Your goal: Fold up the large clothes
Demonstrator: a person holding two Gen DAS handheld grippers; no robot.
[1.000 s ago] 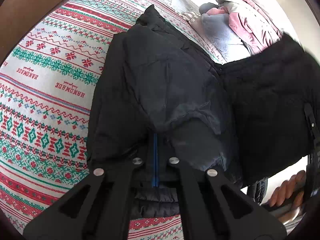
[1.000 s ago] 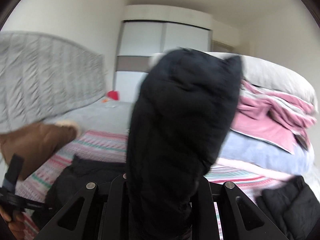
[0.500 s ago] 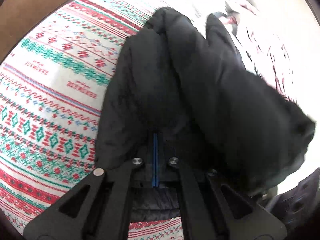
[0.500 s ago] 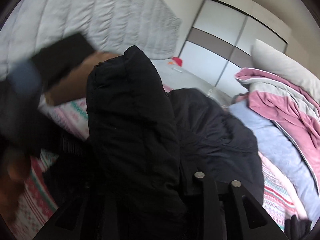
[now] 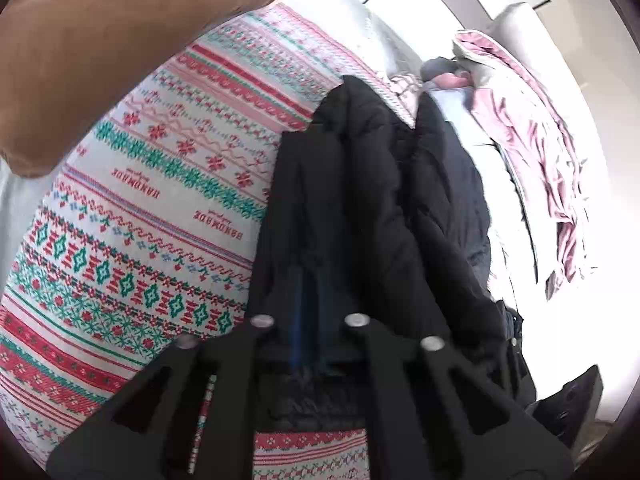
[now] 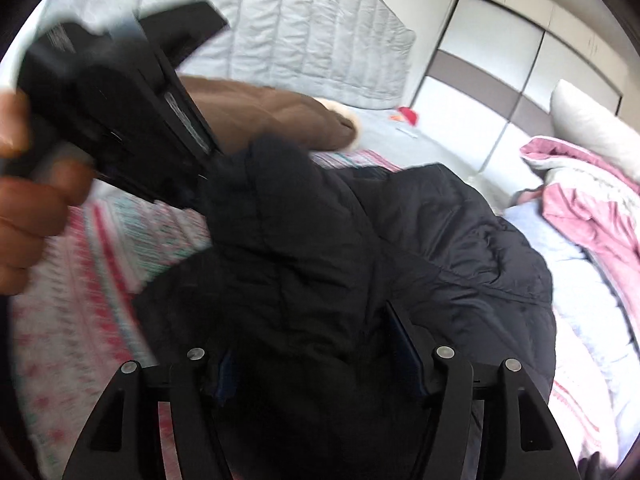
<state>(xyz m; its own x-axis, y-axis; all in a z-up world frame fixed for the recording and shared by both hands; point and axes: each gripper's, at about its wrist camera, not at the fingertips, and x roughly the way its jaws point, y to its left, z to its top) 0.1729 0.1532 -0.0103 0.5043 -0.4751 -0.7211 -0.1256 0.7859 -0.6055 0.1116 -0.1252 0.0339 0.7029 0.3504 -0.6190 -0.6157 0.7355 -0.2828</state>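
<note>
Fingers of the right gripper (image 6: 320, 364) have just been opening around the black jacket (image 6: 360, 248), as have the left gripper (image 5: 308, 320)'s. With the jacket folded mid-bed, both should be withdrawn gently.

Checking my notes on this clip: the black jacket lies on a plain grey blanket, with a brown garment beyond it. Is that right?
Not quite. The blanket under the black jacket is not plain grey: it is white with red and green patterned bands, as the left wrist view shows. The brown garment beyond the jacket is as you noted.
</note>
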